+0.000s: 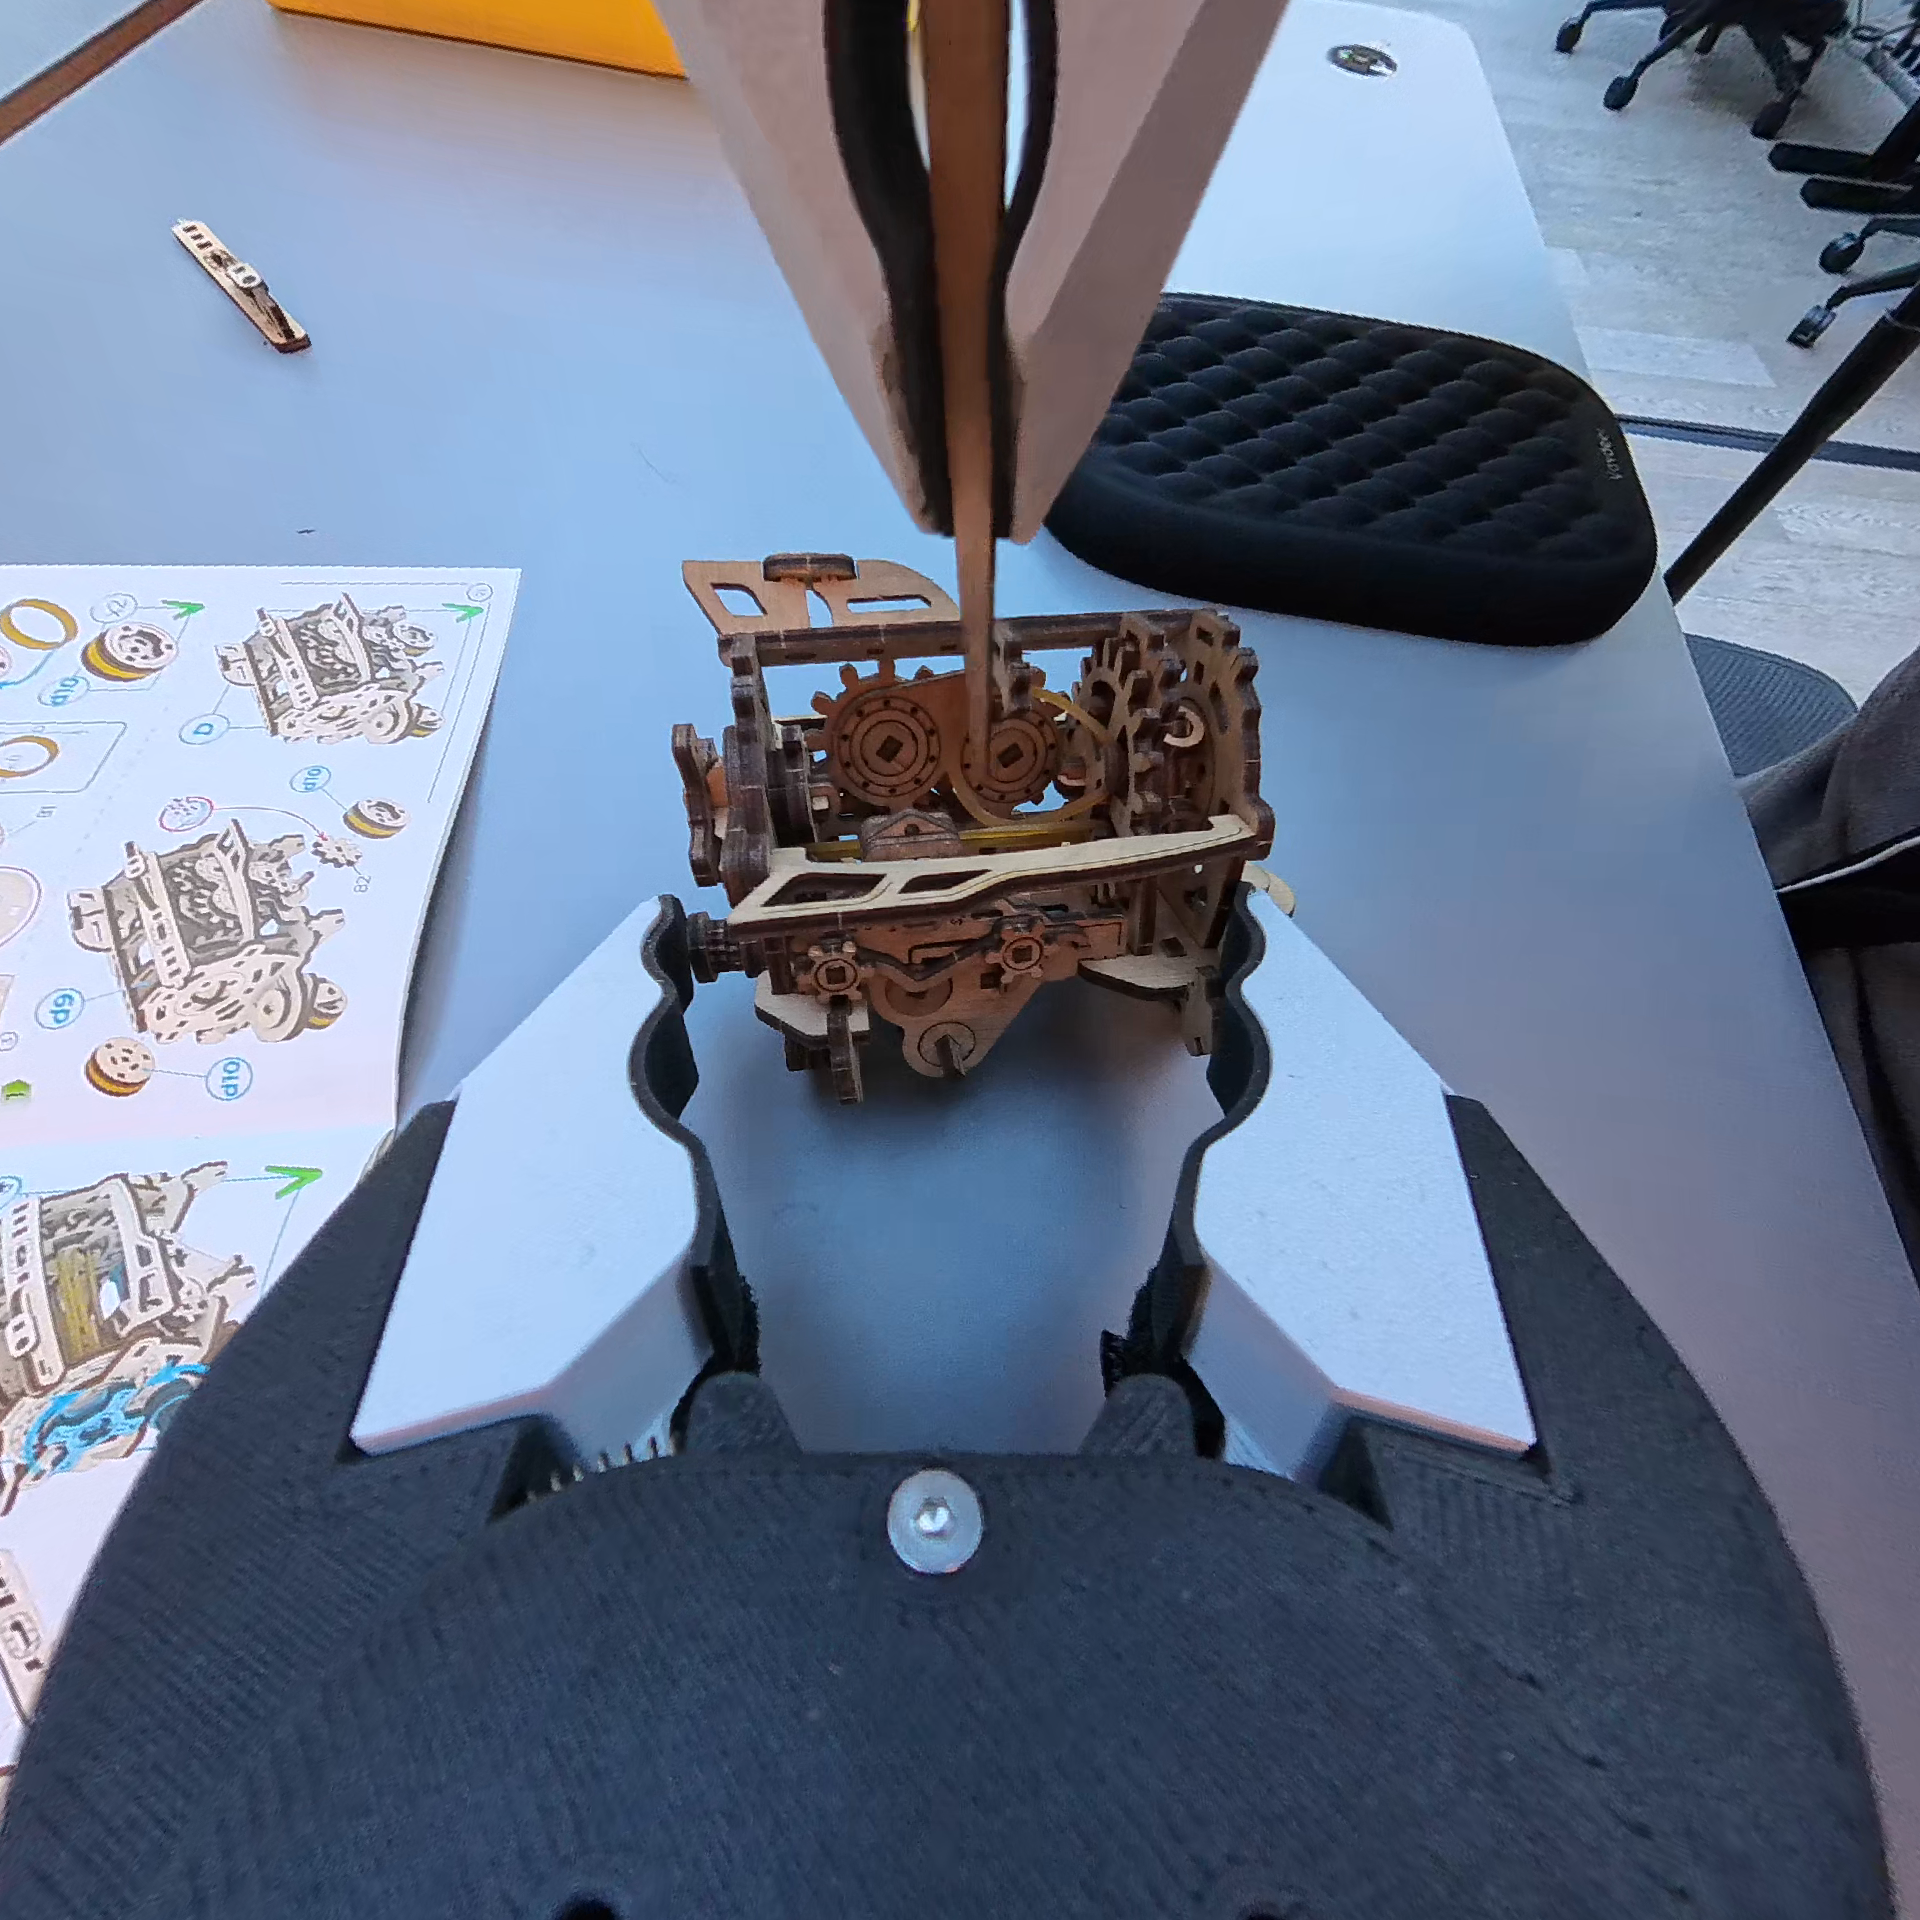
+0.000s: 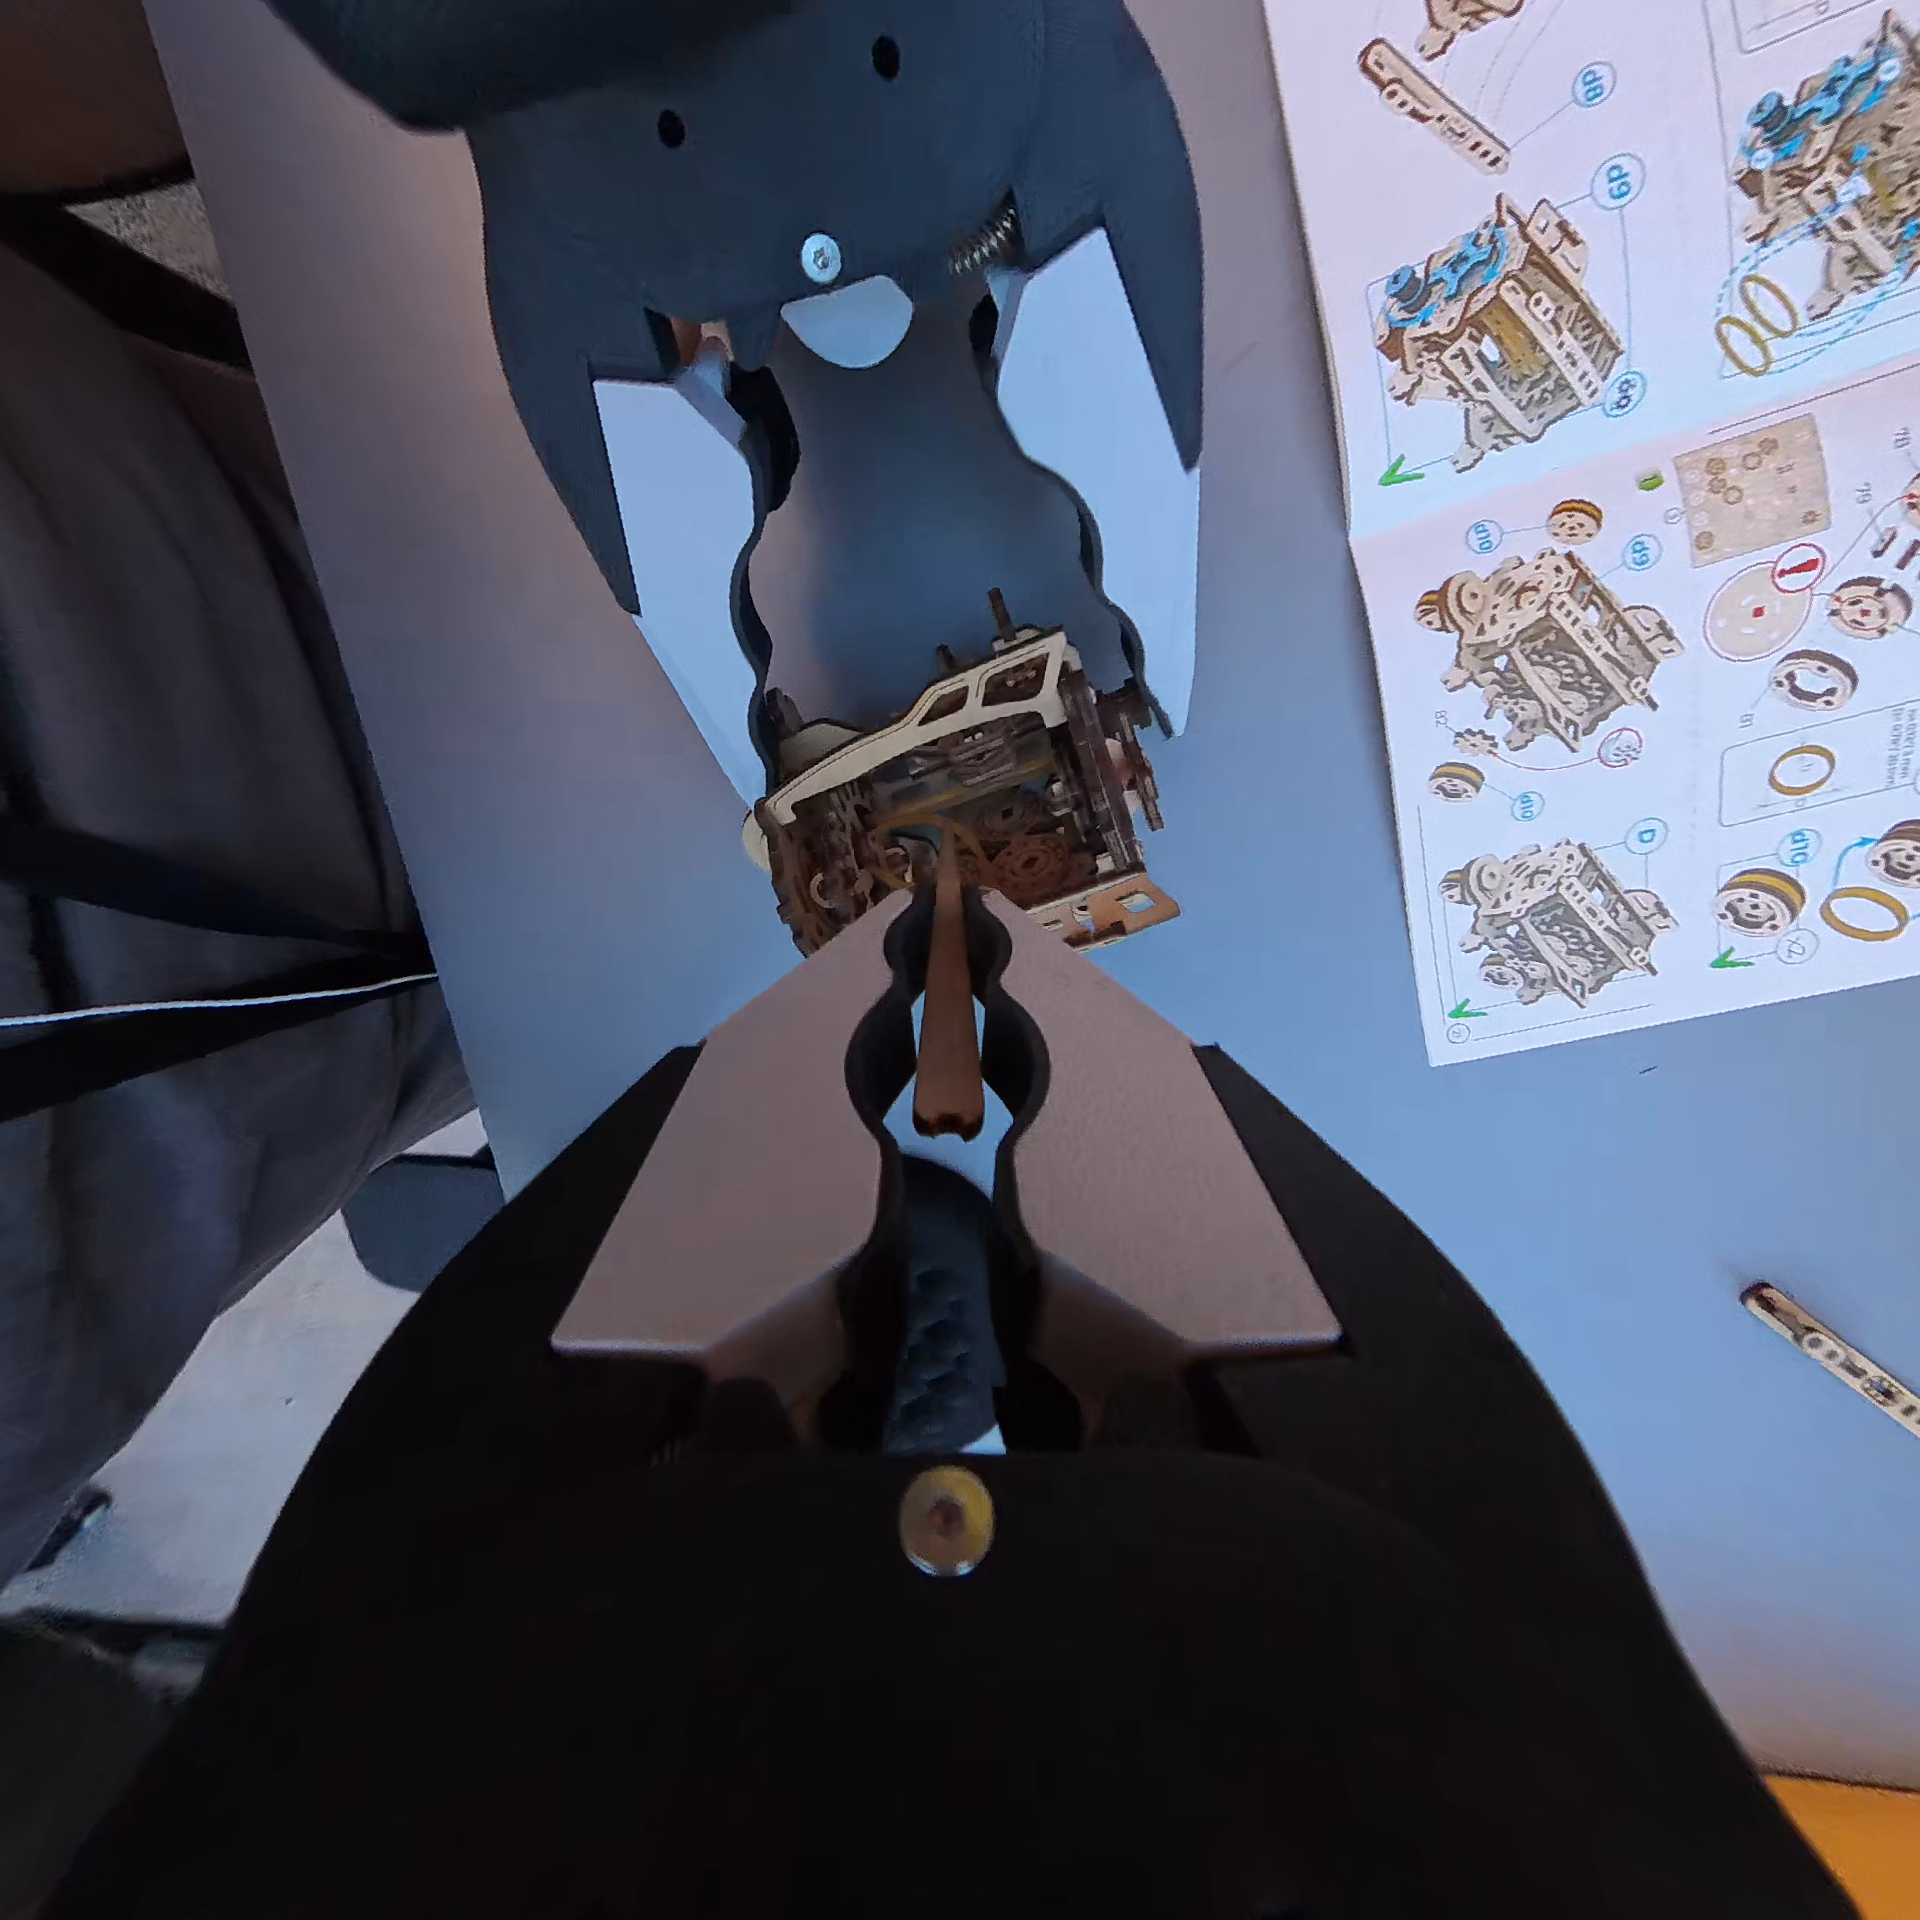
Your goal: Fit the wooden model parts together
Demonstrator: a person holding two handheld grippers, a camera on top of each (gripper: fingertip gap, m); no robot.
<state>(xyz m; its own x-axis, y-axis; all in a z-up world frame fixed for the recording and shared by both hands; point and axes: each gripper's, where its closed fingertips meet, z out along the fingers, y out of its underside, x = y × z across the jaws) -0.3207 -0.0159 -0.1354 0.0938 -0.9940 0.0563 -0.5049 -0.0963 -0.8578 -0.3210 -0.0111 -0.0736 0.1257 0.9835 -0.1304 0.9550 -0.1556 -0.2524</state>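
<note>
The half-built brown wooden gear model (image 1: 966,821) stands on the grey worktop (image 1: 499,436), just beside the printed instruction sheet (image 1: 239,831). The left claw (image 1: 951,997) is spread wide, its black wavy fingers (image 1: 665,1029) flanking the model's lower front corners. Whether the pads actually press the wood cannot be told; they look close to it or merely touching, so the model seems bracketed rather than gripped.

The right claw (image 2: 943,914) is closed flat on a thin tapered wooden stick (image 2: 943,1029), both pads pressed against its faces. The stick's tip reaches down through the open top frame, among the gears and the yellow rubber band (image 1: 1081,717).

The step in hand looks like working that stick into place inside the mechanism. To do it well, the left claw probably ought to close enough to steady the model first. The stick should stay upright and go in gently, since a slanted push could snag the band or tip the model. A second flat wooden strip (image 1: 241,283) lies well apart on the worktop.
</note>
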